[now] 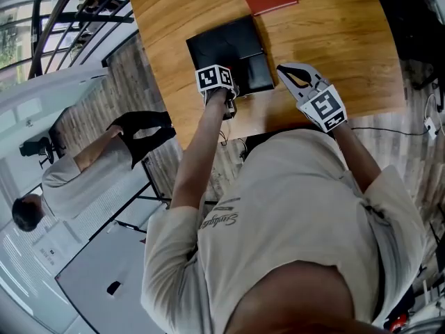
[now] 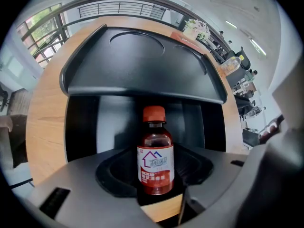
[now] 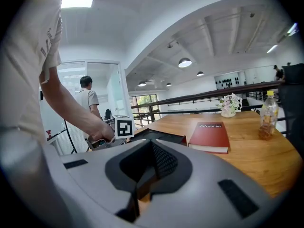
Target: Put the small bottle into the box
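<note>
As the bottle (image 2: pixel 155 163) is clamped low by the left gripper (image 1: pixel 228 101) short of the box (image 2: pixel 142 80), right gripper (image 1: pixel 292 74) closed empty, it could be tipped by the near wall.

Raised lid (image 2: pixel 142 75) overhangs box (image 2: pixel 80 127); gap beneath open.

Left arm out straight ahead, left gripper (image 2: pixel 156 190) jaws clamped on the small bottle (image 2: pixel 155 148), which stands upright. Right forearm angled in from the right, right gripper (image 1: pixel 293 75) jaws together, empty, beside the left gripper but apart.
</note>
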Tool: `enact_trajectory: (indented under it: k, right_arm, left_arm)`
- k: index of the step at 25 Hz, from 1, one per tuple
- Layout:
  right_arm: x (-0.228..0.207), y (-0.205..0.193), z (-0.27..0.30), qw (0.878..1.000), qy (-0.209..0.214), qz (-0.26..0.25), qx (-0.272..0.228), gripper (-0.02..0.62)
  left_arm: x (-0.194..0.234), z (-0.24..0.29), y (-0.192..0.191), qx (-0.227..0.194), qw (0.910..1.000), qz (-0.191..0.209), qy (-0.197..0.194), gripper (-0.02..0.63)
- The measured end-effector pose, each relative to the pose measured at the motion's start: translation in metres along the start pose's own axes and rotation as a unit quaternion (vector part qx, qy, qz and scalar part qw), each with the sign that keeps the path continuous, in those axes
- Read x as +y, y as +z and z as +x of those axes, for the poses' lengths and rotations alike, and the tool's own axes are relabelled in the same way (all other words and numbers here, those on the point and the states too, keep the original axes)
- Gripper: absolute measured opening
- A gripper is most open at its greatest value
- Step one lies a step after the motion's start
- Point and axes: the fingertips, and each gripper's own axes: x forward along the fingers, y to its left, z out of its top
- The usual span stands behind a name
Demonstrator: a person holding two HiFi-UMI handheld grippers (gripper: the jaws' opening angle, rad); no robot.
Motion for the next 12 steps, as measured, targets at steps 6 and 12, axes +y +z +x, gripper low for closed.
enact_trajectory:
  k: [6,12]
  right_arm:
    - [0.018,0.009,-0.002,1.000,-0.008,-0.006,-0.001,-0.005]
    - [0.033,0.022,-0.009,1.000,-0.023,-0.013,0.000,-0.005]
  left_arm:
    - [-0.001,-0.001,0.000,-0.004,1.0000,0.002,-0.007,0.229]
    - [-0.005,-0.004,-0.001,-0.011,0.9994,0.025,-0.019,0.229]
